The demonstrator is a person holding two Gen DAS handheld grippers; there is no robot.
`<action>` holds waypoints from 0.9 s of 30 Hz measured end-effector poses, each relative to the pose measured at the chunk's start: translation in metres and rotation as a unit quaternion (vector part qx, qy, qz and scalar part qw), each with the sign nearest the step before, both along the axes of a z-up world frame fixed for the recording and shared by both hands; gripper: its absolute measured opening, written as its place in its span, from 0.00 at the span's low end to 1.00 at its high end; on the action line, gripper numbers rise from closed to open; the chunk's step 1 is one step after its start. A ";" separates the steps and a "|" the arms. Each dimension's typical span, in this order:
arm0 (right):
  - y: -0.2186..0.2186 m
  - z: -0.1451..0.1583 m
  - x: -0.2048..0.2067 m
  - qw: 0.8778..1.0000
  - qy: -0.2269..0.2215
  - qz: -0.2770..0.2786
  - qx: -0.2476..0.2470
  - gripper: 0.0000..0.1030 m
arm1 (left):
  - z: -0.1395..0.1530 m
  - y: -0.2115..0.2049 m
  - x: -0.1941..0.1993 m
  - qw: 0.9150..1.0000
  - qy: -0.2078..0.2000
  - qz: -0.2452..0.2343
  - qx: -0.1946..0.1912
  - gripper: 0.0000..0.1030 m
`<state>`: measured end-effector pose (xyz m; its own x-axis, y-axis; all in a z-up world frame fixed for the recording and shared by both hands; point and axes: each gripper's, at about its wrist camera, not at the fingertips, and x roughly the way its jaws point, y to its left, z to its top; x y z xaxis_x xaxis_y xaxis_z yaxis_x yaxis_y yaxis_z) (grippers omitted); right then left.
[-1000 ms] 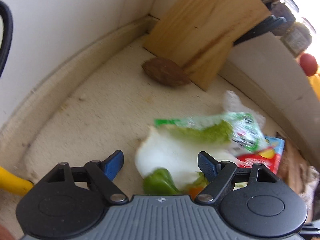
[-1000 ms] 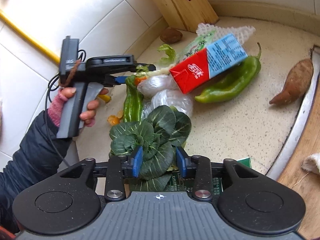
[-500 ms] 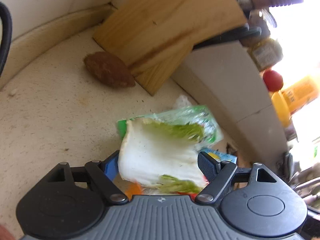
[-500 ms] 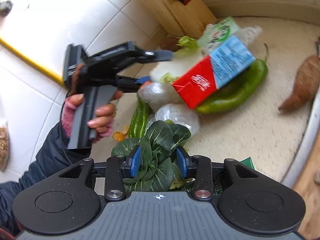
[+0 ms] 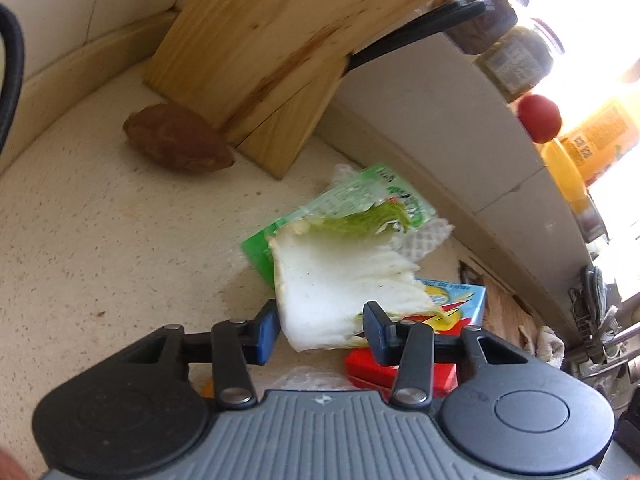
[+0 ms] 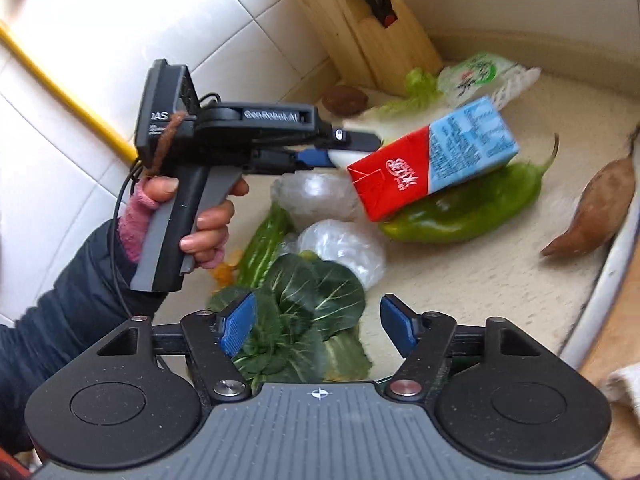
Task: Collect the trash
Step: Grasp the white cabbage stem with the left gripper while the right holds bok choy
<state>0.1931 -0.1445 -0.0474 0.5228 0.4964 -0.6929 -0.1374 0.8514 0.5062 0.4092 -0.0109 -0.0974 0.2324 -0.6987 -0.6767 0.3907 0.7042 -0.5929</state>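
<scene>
My left gripper (image 5: 320, 332) is shut on a white and green cabbage leaf (image 5: 332, 284), held just above the counter. The right wrist view shows that left gripper (image 6: 348, 148) in a person's hand, the leaf (image 6: 416, 84) sticking out past its tips. Under the leaf lie a green snack wrapper (image 5: 360, 196) and a red and blue carton (image 5: 456, 300). The carton (image 6: 432, 160) leans on a long green pepper (image 6: 472, 208). My right gripper (image 6: 316, 328) stands open over a bok choy (image 6: 304, 312). Two crumpled plastic bags (image 6: 344, 248) lie beside it.
A wooden knife block (image 5: 256, 52) stands in the corner with a brown potato (image 5: 176, 142) at its foot. A sweet potato (image 6: 592, 212) lies near the sink rim (image 6: 612, 264). A smaller green pepper (image 6: 264, 248) and orange peel (image 6: 224, 272) sit left. Jars (image 5: 516, 56) line the ledge.
The left gripper moved forward and closed on the cabbage leaf. The right gripper opened and let go of the bok choy, which now lies on the counter.
</scene>
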 end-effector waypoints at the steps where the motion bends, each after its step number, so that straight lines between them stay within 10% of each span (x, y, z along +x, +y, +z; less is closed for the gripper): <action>1: -0.001 0.001 -0.001 1.000 -0.003 0.000 0.003 0.73 | -0.003 0.002 0.003 1.000 0.008 0.005 -0.003 0.38; 14: 0.020 -0.009 0.010 0.997 0.026 0.072 -0.014 0.69 | -0.018 -0.002 0.007 0.998 -0.008 0.036 -0.060 0.50; 20: 0.026 0.001 -0.007 0.997 0.037 0.071 -0.010 0.47 | -0.002 -0.021 -0.014 0.998 -0.044 -0.035 0.031 0.11; 27: -0.009 -0.002 -0.027 0.997 0.058 0.001 0.051 0.31 | 0.016 -0.001 -0.026 0.998 -0.049 -0.031 -0.002 0.09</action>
<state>0.1662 -0.1540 -0.0494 0.4410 0.5689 -0.6941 -0.0758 0.7943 0.6028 0.3836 -0.0115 -0.0813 0.2535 -0.7167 -0.6497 0.4898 0.6743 -0.5527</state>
